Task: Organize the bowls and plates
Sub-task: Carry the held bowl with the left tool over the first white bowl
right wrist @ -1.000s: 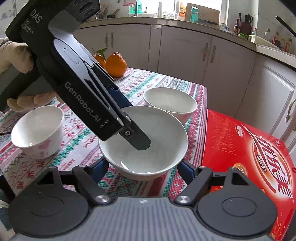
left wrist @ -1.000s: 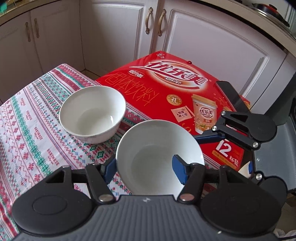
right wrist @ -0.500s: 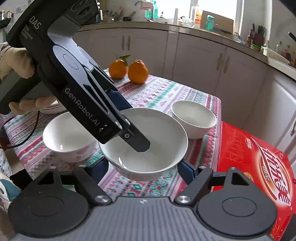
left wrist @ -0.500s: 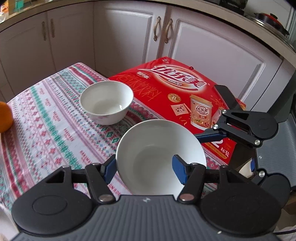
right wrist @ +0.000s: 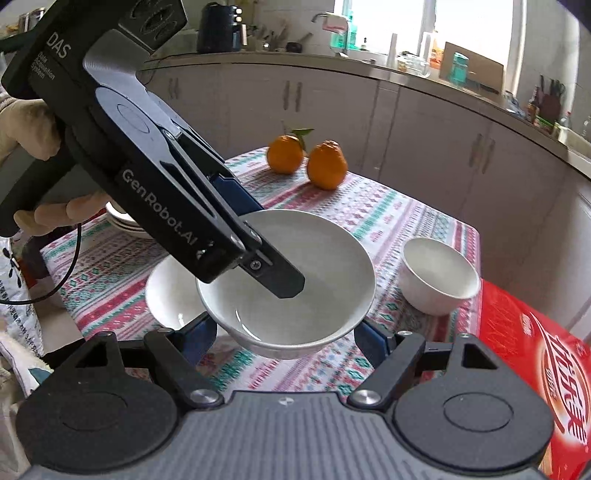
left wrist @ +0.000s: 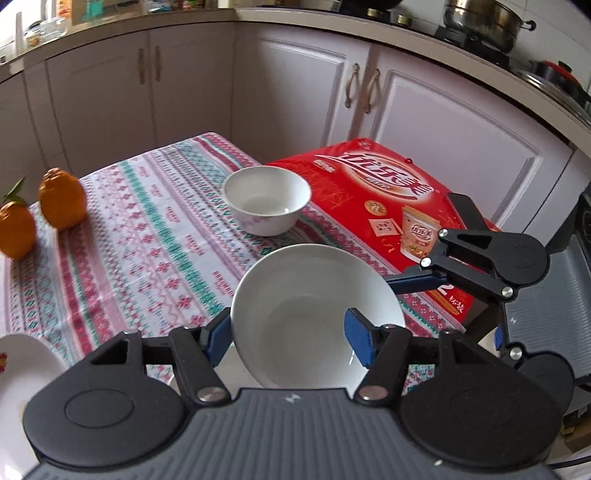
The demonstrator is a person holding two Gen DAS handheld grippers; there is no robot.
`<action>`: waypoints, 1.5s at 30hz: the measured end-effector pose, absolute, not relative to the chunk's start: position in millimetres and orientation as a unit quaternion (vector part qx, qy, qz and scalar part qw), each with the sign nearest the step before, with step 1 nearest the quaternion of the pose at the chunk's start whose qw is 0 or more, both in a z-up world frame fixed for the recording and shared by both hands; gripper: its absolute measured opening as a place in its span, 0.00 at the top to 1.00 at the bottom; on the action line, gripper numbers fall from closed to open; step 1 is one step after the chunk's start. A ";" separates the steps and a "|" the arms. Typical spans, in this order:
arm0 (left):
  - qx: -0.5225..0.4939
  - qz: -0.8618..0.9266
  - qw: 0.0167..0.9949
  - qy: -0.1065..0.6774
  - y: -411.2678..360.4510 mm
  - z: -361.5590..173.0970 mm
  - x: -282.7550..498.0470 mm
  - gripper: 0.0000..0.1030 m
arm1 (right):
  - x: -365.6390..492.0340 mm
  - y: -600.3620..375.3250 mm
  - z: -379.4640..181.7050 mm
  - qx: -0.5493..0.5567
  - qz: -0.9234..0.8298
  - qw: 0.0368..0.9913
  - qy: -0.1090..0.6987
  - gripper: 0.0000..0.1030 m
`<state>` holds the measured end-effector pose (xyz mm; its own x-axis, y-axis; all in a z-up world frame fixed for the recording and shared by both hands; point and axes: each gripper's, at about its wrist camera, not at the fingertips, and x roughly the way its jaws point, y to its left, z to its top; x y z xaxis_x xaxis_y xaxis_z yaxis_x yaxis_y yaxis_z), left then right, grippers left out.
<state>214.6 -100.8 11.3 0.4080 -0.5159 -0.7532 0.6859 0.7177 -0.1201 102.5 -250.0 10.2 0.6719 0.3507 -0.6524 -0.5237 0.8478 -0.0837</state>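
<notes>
The desk [left wrist: 122, 236] has a striped cloth of red, green and white on it. It stands in a kitchen with white cupboards [left wrist: 436, 122] all around and a long worktop above them. A window [right wrist: 472, 33] lets in bright light. A silver pot [left wrist: 484, 22] sits on the stove. Two oranges [right wrist: 306, 158] rest near the far end of the desk. A big red box [left wrist: 376, 199] lies just beside the desk.

A wide white bowl [left wrist: 314, 314] is up in the air above the desk edge. It is empty. The left claw [left wrist: 288, 336] grips its rim, with one blue pad inside and one outside. The right claw [right wrist: 284, 334] has its pads on both sides of the same bowl, but I cannot tell if they press on it.

A small white bowl [left wrist: 266, 199] stands on the cloth near the red box, and it is empty too. Another white bowl [right wrist: 166, 295] sits on the desk under the held one. Some plates [right wrist: 122, 218] are stacked behind the left claw.
</notes>
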 end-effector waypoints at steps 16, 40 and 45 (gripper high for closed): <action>0.069 -0.318 0.852 0.411 -49.2 5.9 205.8 0.39 | 110.6 -203.9 5.6 -0.156 0.287 0.885 0.332 0.18; 0.040 -0.306 0.846 0.435 -32.5 -20.2 214.4 0.39 | 119.5 -188.4 -8.3 -0.156 0.297 0.870 0.361 0.18; 0.042 -0.305 0.845 0.438 -34.5 -23.0 216.7 0.39 | 121.0 -188.8 -10.1 -0.152 0.296 0.870 0.364 0.18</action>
<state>216.7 -34.5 -23.0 0.4307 -0.4783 -0.7653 0.5522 0.8104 -0.1957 121.0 -188.8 -10.1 0.5598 0.4036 -0.7237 -0.6256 0.7785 -0.0497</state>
